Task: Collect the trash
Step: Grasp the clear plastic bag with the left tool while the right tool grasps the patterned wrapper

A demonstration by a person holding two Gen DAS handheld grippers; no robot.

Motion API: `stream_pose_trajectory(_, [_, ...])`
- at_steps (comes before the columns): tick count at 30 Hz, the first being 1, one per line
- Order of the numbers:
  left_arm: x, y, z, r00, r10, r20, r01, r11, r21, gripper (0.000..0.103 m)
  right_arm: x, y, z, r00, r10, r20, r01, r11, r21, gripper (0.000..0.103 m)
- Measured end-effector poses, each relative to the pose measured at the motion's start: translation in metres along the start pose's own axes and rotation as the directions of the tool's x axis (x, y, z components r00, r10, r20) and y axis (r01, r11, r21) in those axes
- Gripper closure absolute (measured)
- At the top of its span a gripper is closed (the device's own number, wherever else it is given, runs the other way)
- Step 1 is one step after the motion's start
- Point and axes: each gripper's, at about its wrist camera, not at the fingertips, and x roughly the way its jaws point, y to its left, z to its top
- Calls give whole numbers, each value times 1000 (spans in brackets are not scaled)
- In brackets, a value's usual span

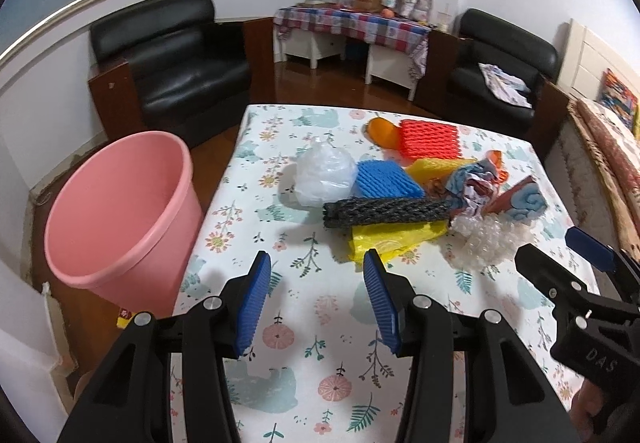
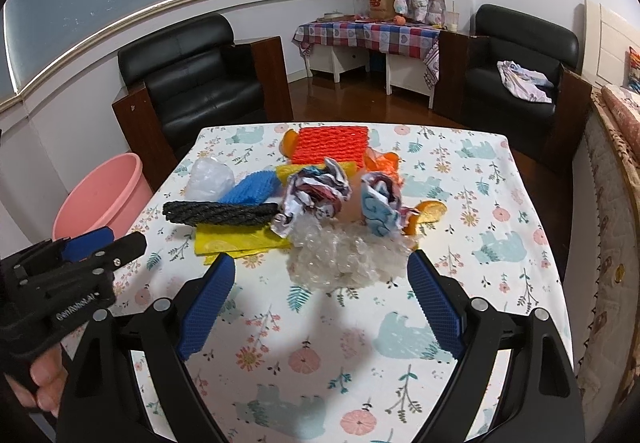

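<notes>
A heap of trash lies on the flowered tablecloth (image 1: 304, 323): a clear plastic bag (image 1: 325, 173), blue foam net (image 1: 386, 179), red foam net (image 1: 429, 139), black foam net (image 1: 384, 213), yellow wrapper (image 1: 394, 239), crumpled paper (image 2: 316, 191), bubble wrap (image 2: 344, 255) and orange peel (image 2: 430, 213). A pink bin (image 1: 120, 215) stands beside the table's left edge. My left gripper (image 1: 318, 283) is open over the cloth, short of the yellow wrapper. My right gripper (image 2: 322, 283) is open too, with the bubble wrap just beyond its fingertips. Neither holds anything.
Two black armchairs (image 1: 176, 55) (image 2: 520, 67) and a small table under a checked cloth (image 2: 368, 31) stand beyond the table on a wooden floor. A bed with a patterned cover (image 2: 616, 171) runs along the right. A yellow scrap (image 1: 125, 317) lies on the floor by the bin.
</notes>
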Motion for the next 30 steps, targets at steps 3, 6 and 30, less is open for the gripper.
stream_pose_trajectory(3, [0,4,3,999,-45,-5,45,999,0,55,0,-7,0,1000,-2,-2,2,1000,12,15])
stream_pose_trajectory(6, [-2,3,9,996,-92,-7,92,995,34,55,2,-12,0,1000,3,-11,-3,1000,23,15])
stream_pose_trajectory(30, [104,5,90,977,-116,-180,131,988,79,55,15,-56,18,999,-2,-37,7,992,129,19])
